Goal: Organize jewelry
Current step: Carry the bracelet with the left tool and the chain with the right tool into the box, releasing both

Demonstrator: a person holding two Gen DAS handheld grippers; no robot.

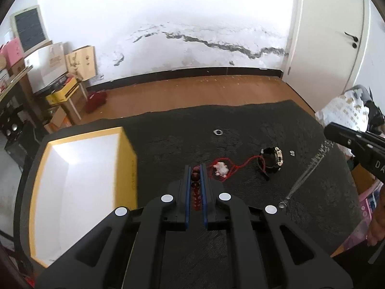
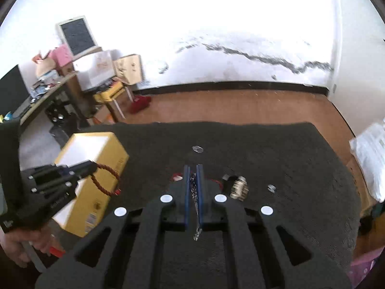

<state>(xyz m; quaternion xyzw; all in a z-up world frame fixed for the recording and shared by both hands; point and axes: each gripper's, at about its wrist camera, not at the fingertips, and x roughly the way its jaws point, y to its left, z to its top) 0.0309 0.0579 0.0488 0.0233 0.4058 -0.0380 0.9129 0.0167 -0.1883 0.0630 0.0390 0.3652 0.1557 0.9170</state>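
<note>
Two wrist fisheye views, each looking forward and steeply down along its own gripper's fingers, close above a dark mat (image 1: pixel 252 120). Left view: sits by the yellow box (image 1: pixel 84 180), facing the far wall (image 1: pixel 168 36); door at right. Right view: set further right, higher, box (image 2: pixel 96 163) at left. Shared: mat, box, watch (image 1: pixel 272 161) (image 2: pixel 238 187), wall, floor.

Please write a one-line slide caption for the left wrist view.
Left gripper shut on dark red bead bracelet beside open yellow cardboard box; right gripper lifts silver chain.
</note>
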